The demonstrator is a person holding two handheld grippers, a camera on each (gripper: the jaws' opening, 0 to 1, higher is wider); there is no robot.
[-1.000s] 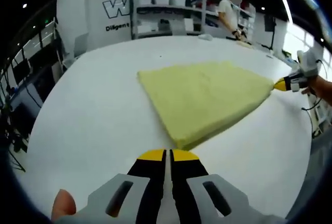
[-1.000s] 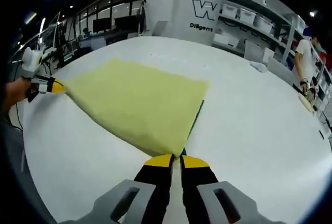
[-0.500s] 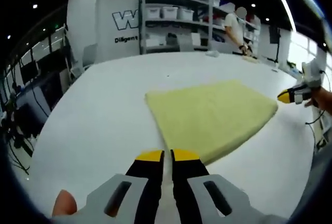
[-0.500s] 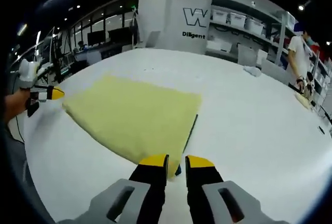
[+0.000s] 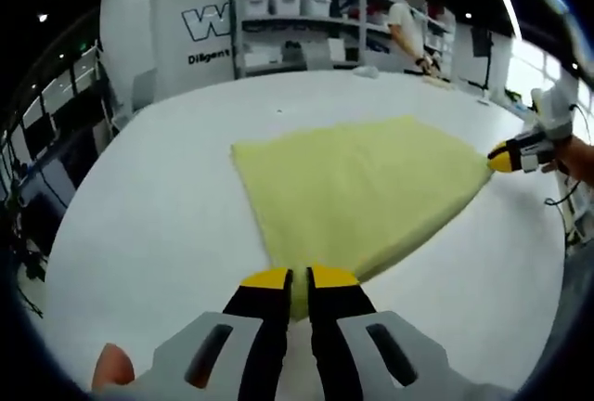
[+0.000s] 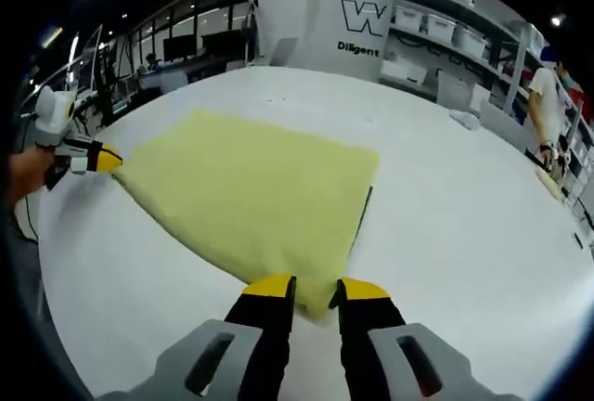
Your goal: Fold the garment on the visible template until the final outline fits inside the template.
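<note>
Folded yellow garment (image 5: pixel 357 192) lies flat mid-bench (image 5: pixel 158 206), bare white surface all round. Left tool (image 5: pixel 299 278) jaws nearly together at one corner; grip on cloth cannot be told. Right tool (image 6: pixel 316 287) jaws apart, straddling the opposite corner. Dark template edge (image 6: pixel 362 218) shows beside the garment.

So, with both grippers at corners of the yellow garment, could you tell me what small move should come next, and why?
Probably close the right gripper on the near corner of the yellow garment. Its jaws stand apart with the corner between them, while the left gripper looks shut at its own corner. A dark template edge shows along one side, so another fold may be needed.
</note>
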